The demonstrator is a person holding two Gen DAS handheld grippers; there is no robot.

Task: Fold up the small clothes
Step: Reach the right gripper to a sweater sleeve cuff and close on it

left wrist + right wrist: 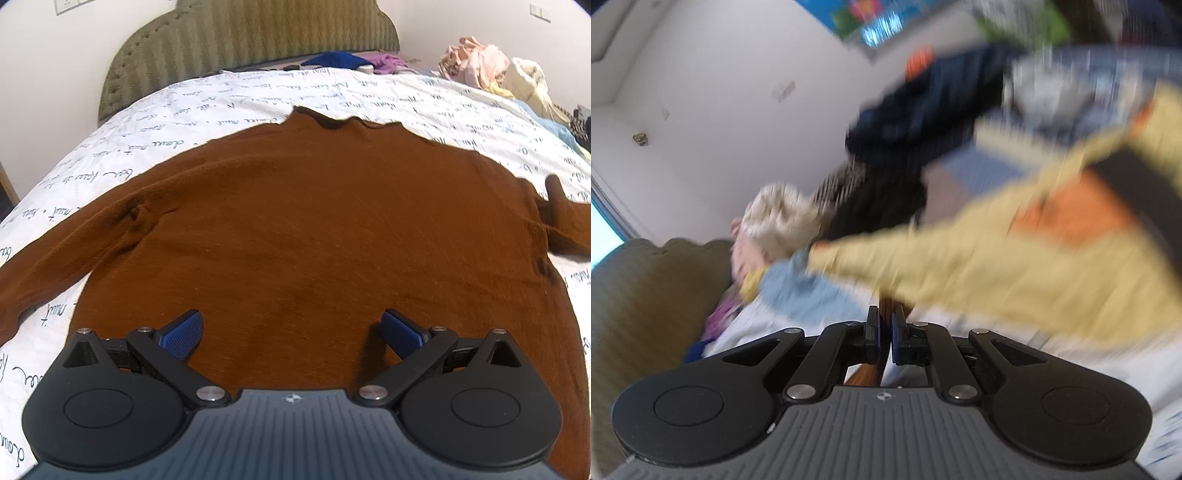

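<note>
Left hand-held gripper (291,334) I see spread wide, released, low in frame over the brown sweater (314,229) lying flat across the bed (229,96). My right hand-held gripper (885,338) is clenched on a brown fold; its view is blurred.

A bedroom: padded headboard (255,40), script-printed bedspread (221,107), clothes heaps (476,62).
</note>
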